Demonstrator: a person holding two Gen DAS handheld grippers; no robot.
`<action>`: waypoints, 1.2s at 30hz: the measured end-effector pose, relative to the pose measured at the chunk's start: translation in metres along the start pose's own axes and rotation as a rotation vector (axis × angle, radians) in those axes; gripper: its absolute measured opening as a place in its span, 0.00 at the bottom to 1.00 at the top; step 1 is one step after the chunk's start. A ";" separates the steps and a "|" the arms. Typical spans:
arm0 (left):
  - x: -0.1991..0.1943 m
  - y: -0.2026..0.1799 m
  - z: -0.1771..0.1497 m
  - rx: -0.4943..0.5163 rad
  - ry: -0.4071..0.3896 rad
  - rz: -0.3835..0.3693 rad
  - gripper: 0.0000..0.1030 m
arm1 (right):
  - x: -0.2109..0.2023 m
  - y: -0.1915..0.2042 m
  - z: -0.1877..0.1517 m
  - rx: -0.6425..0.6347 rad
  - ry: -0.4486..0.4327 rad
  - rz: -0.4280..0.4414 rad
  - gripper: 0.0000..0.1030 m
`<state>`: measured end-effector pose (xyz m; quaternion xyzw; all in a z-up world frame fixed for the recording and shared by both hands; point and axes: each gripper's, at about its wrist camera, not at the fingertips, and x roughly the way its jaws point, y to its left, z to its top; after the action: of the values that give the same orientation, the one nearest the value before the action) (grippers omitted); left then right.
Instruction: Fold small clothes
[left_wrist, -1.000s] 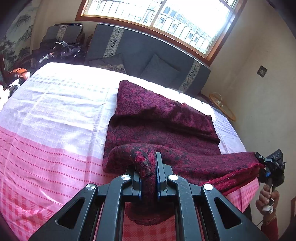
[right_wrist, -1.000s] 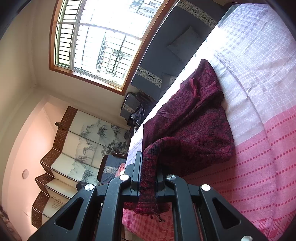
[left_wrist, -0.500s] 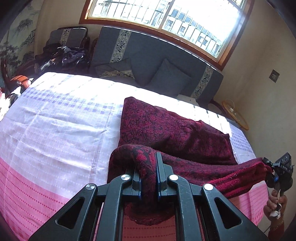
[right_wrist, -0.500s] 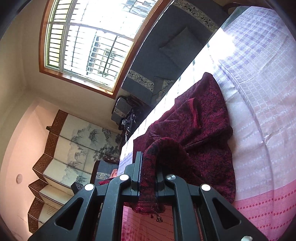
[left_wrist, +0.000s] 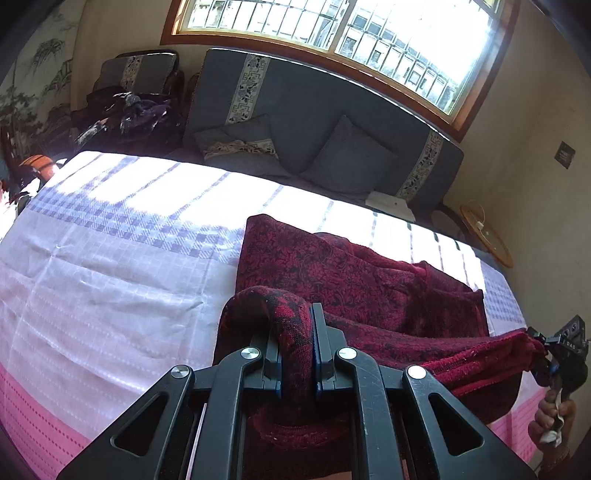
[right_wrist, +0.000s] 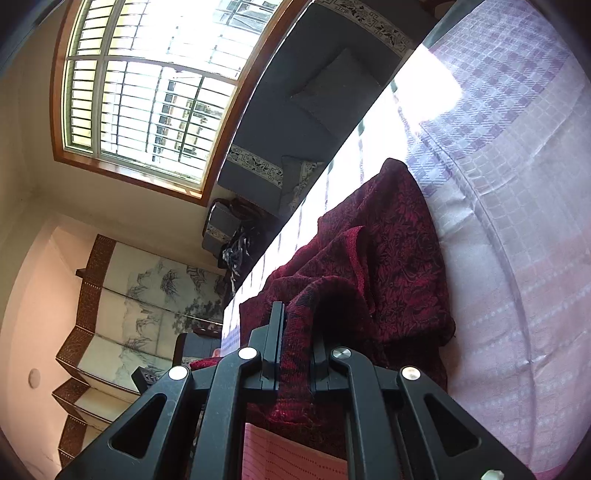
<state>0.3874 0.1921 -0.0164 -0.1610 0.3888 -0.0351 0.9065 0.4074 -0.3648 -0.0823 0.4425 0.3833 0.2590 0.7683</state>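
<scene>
the right gripper (right_wrist: 297, 354) was clamped on a bunched edge of the dark red patterned garment (right_wrist: 391, 258), which draped back onto the pink and lilac checked bedspread (right_wrist: 517, 221). beyond the bed stood a grey sofa (right_wrist: 303, 92) under a barred window (right_wrist: 147, 85), with a painted folding screen (right_wrist: 140, 314) at left.

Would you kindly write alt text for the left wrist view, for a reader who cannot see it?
The left gripper is shut on a fold of a dark red patterned garment lying on a pink and white checked bedspread. At far right, the right gripper holds the same raised edge. Behind are a grey sofa and a sunlit window.
</scene>
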 end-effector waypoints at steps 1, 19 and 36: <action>0.003 0.000 0.003 0.000 -0.002 0.005 0.12 | 0.002 -0.001 0.003 0.003 0.000 -0.003 0.09; 0.067 -0.001 0.036 0.005 -0.015 0.068 0.13 | 0.049 -0.026 0.049 0.046 -0.011 -0.034 0.09; 0.079 0.005 0.048 -0.049 0.006 -0.085 0.58 | 0.021 -0.054 0.060 0.161 -0.226 0.172 0.67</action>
<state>0.4760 0.1949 -0.0420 -0.1995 0.3852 -0.0645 0.8987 0.4716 -0.4035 -0.1190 0.5604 0.2746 0.2409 0.7433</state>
